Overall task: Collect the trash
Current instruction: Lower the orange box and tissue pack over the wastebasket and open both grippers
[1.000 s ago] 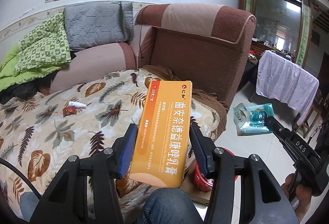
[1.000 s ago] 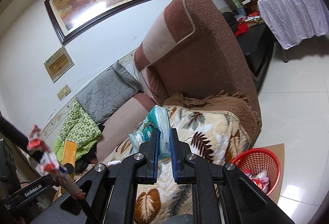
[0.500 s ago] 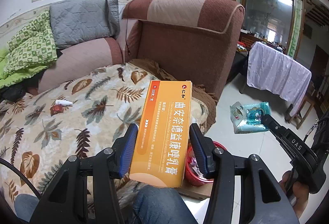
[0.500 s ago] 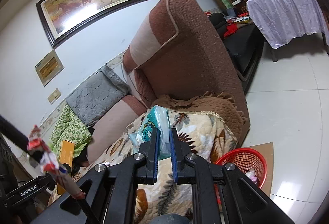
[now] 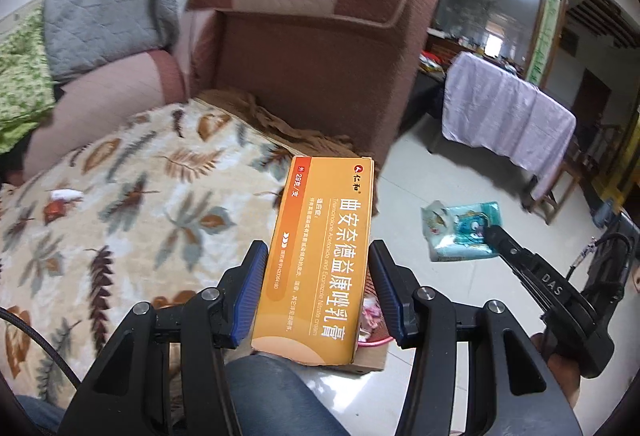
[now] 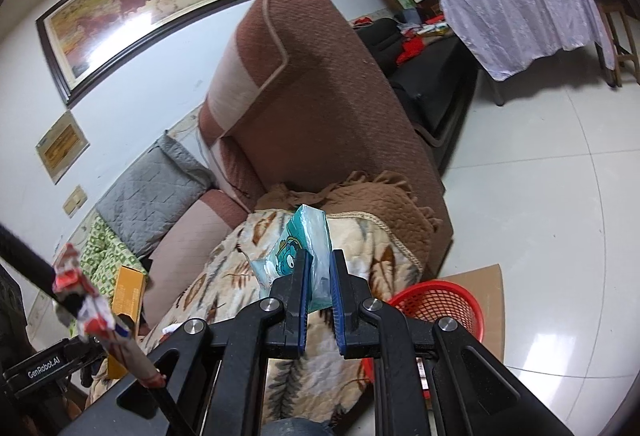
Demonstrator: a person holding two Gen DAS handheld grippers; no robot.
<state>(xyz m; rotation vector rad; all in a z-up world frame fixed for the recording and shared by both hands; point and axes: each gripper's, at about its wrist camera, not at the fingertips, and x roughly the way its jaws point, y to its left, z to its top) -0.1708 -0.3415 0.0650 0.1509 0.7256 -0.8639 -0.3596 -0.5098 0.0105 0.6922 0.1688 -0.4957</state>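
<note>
Your left hand-held gripper (image 5: 316, 292) is holding a tall orange carton (image 5: 320, 256) upright between its blue pads (image 5: 250, 290), which are pressing the box's two long sides. The carton is showing white Chinese print running down its face, a darker orange band along its left edge and a small logo at the top; its lower corner is looking slightly crushed. Your right hand-held gripper (image 6: 319, 300) is pinching, jaws nearly together, a teal and white plastic packet (image 6: 306, 248) with a blue cartoon figure on it; the packet is standing up crumpled above the pads. Below your grippers your denim-clad knee (image 5: 276, 392) is showing. Just past it, a red mesh basket (image 6: 444, 310) is sitting on a sheet of cardboard (image 6: 480, 276) on the tiled floor, beside the leaf-patterned blanket (image 5: 132, 220). On that blanket, a small white and red scrap (image 5: 60, 198) is lying. Farther off, the brown sofa arm (image 5: 320, 48) is rising.
</note>
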